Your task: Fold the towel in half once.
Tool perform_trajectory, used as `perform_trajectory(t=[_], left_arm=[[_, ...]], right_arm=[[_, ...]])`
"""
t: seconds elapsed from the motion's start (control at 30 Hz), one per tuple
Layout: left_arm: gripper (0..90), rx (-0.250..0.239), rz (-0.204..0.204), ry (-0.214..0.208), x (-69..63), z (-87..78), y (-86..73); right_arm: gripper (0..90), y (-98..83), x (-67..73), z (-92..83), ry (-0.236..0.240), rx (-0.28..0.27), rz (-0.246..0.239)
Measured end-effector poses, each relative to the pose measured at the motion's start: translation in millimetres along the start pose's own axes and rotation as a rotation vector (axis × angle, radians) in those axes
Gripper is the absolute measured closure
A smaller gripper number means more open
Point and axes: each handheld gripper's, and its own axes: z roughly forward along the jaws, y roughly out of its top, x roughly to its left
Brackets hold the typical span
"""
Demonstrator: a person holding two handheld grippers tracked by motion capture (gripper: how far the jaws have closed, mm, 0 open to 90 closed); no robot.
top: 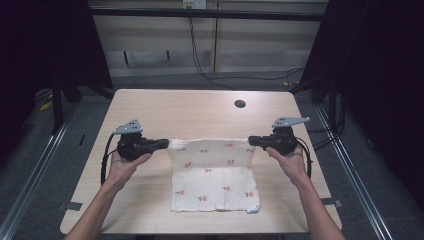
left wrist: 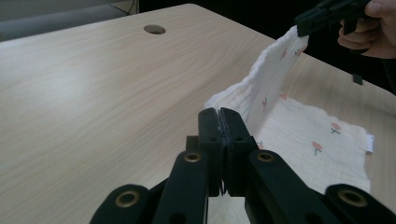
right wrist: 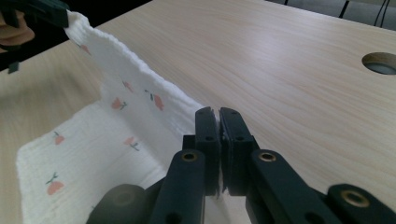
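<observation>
A white cloth [top: 212, 172] printed with small red flowers lies on the wooden table [top: 200, 110]. Its far edge is lifted off the table and stretched between my two grippers. My left gripper [top: 166, 144] is shut on the cloth's far left corner. My right gripper [top: 251, 141] is shut on the far right corner. In the left gripper view the jaws [left wrist: 219, 114] pinch the cloth [left wrist: 299, 135], and the other gripper [left wrist: 322, 16] holds the opposite corner. From the right gripper view, its jaws [right wrist: 219, 114] clamp the cloth [right wrist: 107, 135]. The near half of the cloth rests flat.
A round cable hole [top: 240, 104] sits in the table at the back right. Cables [top: 210, 70] run over the floor behind the table. Metal rails [top: 35, 170] flank the table on both sides. A small tag [top: 253, 209] sticks out at the cloth's near right corner.
</observation>
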Motion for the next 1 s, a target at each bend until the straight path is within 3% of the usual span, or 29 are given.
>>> perform_trajectory(t=[0.07,0.5,0.83,1.0], left_arm=[[88.6,0.004,-0.011,-0.002,-1.9,-1.3,-4.3],[88.6,0.018,0.001,-0.009,-21.8,-7.1,-10.6],[88.6,0.101,0.041,-0.024,-27.2,-6.6,-21.9],[88.6,0.112,0.041,-0.029,-29.2,-9.7,-22.7]], right_arm=[[86.8,-4.2,2.0,-5.7,0.028,-0.035,0.021],[86.7,-9.8,16.3,-28.1,0.038,-0.008,-0.007],[86.7,-22.9,31.8,-33.4,0.045,0.044,-0.042],[86.7,-25.5,40.8,-33.8,0.054,0.064,-0.06]])
